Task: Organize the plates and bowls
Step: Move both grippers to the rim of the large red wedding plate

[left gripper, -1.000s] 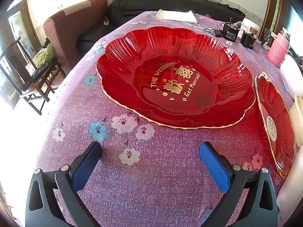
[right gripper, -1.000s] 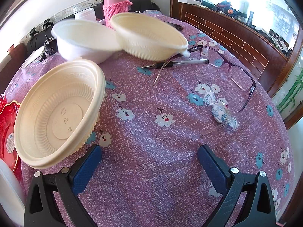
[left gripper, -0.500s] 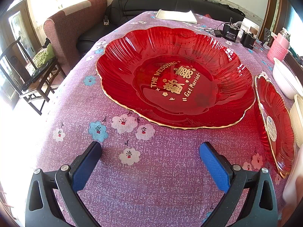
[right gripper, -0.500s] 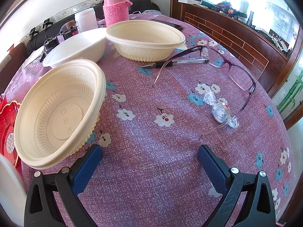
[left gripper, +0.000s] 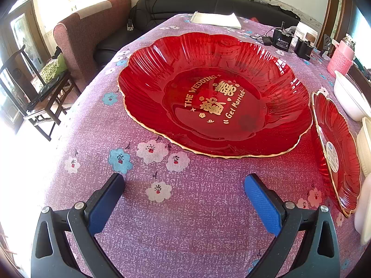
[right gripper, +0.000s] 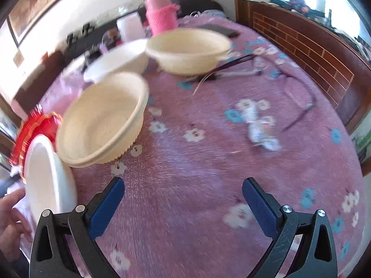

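A large red glass plate (left gripper: 215,97) with gold lettering lies on the purple flowered tablecloth (left gripper: 185,220), just ahead of my open left gripper (left gripper: 183,199). A smaller red plate (left gripper: 336,148) sits tilted at the right edge. In the blurred right wrist view, my right gripper (right gripper: 183,201) is open over bare cloth. A cream bowl (right gripper: 102,120) lies ahead to its left, a second cream bowl (right gripper: 187,48) farther back, and a white bowl (right gripper: 118,62) between them. A person's hand (right gripper: 10,217) holds another white bowl (right gripper: 46,180) at the left edge.
A pink bottle (right gripper: 161,16) and a white cup (right gripper: 129,26) stand at the back. Glasses (right gripper: 299,97), a pen (right gripper: 234,74) and wrapped sweets (right gripper: 262,132) lie to the right. Black chargers (left gripper: 281,41) and a paper pad (left gripper: 215,19) sit beyond the big plate. The table edge runs along the left.
The right gripper has lifted and swung, blurring its view. A hand with a white bowl has come in at the left edge. The left gripper has not moved.
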A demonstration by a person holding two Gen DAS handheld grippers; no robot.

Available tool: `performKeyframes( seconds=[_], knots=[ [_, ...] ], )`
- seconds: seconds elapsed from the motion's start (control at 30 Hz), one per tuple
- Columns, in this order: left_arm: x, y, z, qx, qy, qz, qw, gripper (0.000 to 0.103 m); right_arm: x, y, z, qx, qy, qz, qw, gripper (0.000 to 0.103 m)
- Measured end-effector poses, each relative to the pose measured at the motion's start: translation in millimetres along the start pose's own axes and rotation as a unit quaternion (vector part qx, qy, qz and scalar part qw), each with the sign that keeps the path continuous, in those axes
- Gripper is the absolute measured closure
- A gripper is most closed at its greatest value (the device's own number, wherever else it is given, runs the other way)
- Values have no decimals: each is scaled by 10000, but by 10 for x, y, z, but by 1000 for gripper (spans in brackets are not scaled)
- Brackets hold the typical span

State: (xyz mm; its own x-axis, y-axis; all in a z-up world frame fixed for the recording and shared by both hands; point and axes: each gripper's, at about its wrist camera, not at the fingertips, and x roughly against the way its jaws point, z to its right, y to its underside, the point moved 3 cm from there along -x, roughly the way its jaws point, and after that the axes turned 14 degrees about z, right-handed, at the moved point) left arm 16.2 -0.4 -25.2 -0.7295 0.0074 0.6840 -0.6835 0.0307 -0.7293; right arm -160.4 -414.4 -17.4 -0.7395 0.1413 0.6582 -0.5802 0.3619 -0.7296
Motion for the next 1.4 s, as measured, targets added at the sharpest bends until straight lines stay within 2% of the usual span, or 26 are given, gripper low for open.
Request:
performKeyframes(
  seconds=[0.13, 0.3, 0.33, 0.43, 0.53, 0.57, 0.7, 0.87, 1.0, 1.07, 1.17, 1.2, 1.27, 1.33, 1.4],
  knots=[
    [0, 0, 0, 0, 1, 0, 10000, 0, 394, -149, -35, -41, -543, 452, 9975, 1],
    [0, 0, 0, 0, 0, 1, 10000, 0, 721, -415, -582, 336, -1555, 958, 9826, 0],
    [0, 0, 1, 0, 0, 1, 10000, 0, 761, -462, -769, 448, -1871, 945, 9768, 0],
    [0, 0, 1, 0, 0, 2, 10000, 0, 779, -575, -1259, 650, -2456, 800, 9639, 3],
    [0, 0, 0, 0, 0, 1, 10000, 0, 718, -644, -1680, 803, -2727, 563, 9571, 15],
    [0, 0, 0, 0, 0, -1, 10000, 0, 679, -642, -1829, 847, -2788, 501, 9553, 22],
    [0, 0, 0, 1, 1, 2, 10000, 0, 609, -603, -2270, 953, -2856, 402, 9527, 23],
    [4, 2, 0, -12, 21, -17, 10000, 0, 571, -501, -2467, 1027, -2741, 400, 9554, 23],
    [112, 42, -18, 38, 130, -68, 9999, 0, 440, -472, -2634, 1092, -2773, 137, 9545, 23],
    [222, 78, -115, 115, 361, -36, 9993, 0, 380, -471, -2694, 1162, -2749, 66, 9544, 25],
    [381, 176, -258, 214, 802, -43, 9965, 0, 283, -490, -2768, 1238, -2727, -61, 9541, 39],
    [417, 188, -317, 319, 938, -62, 9951, 0, 256, -498, -2788, 1229, -2735, -85, 9539, 40],
    [519, 150, -419, 459, 1075, 27, 9931, 12, 163, -515, -2856, 1230, -2734, -211, 9538, 40],
    [620, 71, -526, 435, 995, 151, 9940, 36, 81, -538, -2932, 1184, -2779, -303, 9528, 40],
    [665, -18, -608, 510, 1026, 221, 9932, 40, -1, -568, -3007, 1183, -2788, -368, 9523, 40]
  ],
)
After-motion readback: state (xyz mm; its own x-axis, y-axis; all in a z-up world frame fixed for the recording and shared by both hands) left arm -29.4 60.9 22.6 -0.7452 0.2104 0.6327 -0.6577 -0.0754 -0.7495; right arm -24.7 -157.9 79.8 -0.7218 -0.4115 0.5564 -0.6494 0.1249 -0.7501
